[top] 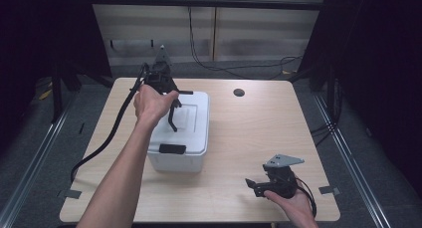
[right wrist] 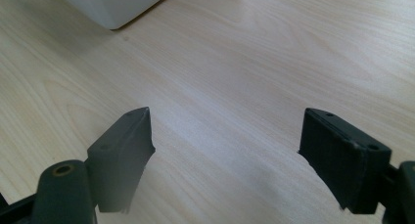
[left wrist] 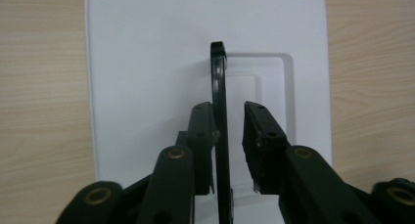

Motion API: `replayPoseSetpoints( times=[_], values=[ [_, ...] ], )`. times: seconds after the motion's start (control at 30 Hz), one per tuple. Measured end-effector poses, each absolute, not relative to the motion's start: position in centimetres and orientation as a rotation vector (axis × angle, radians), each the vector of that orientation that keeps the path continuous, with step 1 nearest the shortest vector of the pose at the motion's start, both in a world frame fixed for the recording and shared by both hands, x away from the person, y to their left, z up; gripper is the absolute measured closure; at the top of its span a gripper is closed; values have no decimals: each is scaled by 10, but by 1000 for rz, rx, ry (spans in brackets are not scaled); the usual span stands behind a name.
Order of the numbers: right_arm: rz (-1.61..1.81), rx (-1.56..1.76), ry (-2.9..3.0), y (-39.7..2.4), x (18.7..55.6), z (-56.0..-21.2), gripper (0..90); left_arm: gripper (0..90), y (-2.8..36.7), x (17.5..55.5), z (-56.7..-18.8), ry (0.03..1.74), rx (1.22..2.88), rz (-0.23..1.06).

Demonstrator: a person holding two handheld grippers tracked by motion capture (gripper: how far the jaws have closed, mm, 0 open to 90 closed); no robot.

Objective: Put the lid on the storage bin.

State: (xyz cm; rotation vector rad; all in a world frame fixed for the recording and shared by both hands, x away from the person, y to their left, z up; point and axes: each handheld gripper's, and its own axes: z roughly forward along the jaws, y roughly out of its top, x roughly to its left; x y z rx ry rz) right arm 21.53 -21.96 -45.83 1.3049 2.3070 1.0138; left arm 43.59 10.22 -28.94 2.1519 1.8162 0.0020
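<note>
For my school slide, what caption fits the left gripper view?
Left gripper open around the raised black handle of a white box.

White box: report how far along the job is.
Done: the black handle of the white box stands upright. In hand: the left tool straddles it, one pad clear of it. Left: the lid looks seated, not lifted; the right tool sits open over the table.

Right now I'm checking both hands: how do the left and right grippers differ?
The left gripper hangs over the white box, the box's raised black handle between its narrow jaws. The right gripper rests on the table, jaws wide, nothing between them. Both are black and hand-held.
</note>
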Motion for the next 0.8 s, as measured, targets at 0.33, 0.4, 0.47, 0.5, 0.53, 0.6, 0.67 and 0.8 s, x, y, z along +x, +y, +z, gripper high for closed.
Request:
replayPoseSetpoints(
  times=[0.33,0.4,0.47,0.5,0.53,0.6,0.67,0.8],
  values=[
    [1013,1299,2307,-219,216,-459,191,388,117,430,-277,1625,2233,36],
    [1011,1302,2308,-219,215,-459,191,350,133,428,-278,1587,2208,26],
    [1008,1314,2308,-219,215,-458,191,334,140,428,-281,1568,2200,2],
    [1005,1312,2308,-219,215,-459,191,322,147,428,-283,1561,2189,-14],
    [1005,1312,2308,-219,215,-459,191,311,163,428,-290,1558,2159,-22],
    [1005,1312,2309,-219,215,-459,191,299,171,428,-292,1557,2145,-33],
    [1003,1314,2310,-219,215,-459,191,272,186,426,-297,1543,2121,-36],
    [1004,1311,2305,-219,216,-459,191,186,221,420,-307,1465,2067,-57]
  ],
)
